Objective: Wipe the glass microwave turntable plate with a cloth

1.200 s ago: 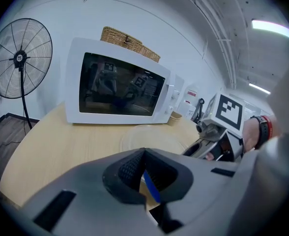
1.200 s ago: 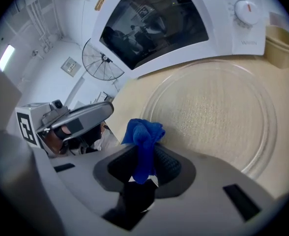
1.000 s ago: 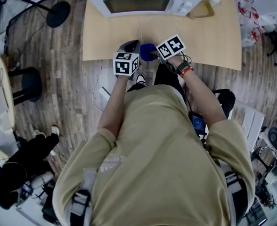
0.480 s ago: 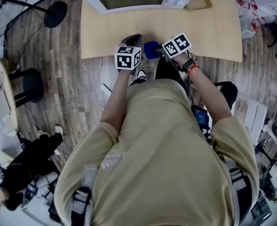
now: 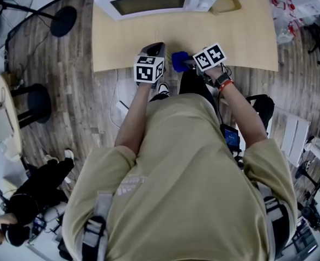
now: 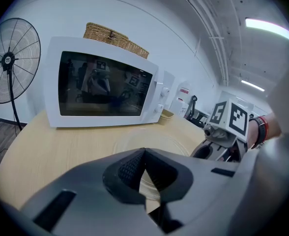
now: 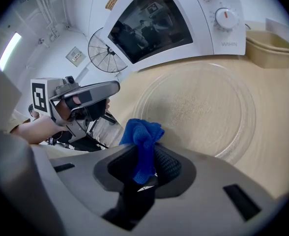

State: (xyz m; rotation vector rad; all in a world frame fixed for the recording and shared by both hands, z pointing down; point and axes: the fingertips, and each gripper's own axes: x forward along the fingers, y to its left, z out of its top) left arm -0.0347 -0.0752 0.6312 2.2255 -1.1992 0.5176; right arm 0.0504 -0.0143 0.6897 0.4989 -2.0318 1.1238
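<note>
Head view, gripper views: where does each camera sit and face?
Head view: on the head, facing down at the pale wooden table; arms show.
Left gripper view: on the left gripper, facing the white microwave oven; shut jaws.
Right gripper view: on the right gripper; jaws clamp a blue cloth.
Both gripper views share the clear glass turntable plate.

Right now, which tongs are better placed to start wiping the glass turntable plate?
Right. The right tongs are shut on the blue cloth, with the glass turntable plate just ahead of them. The left tongs are shut on nothing.
</note>
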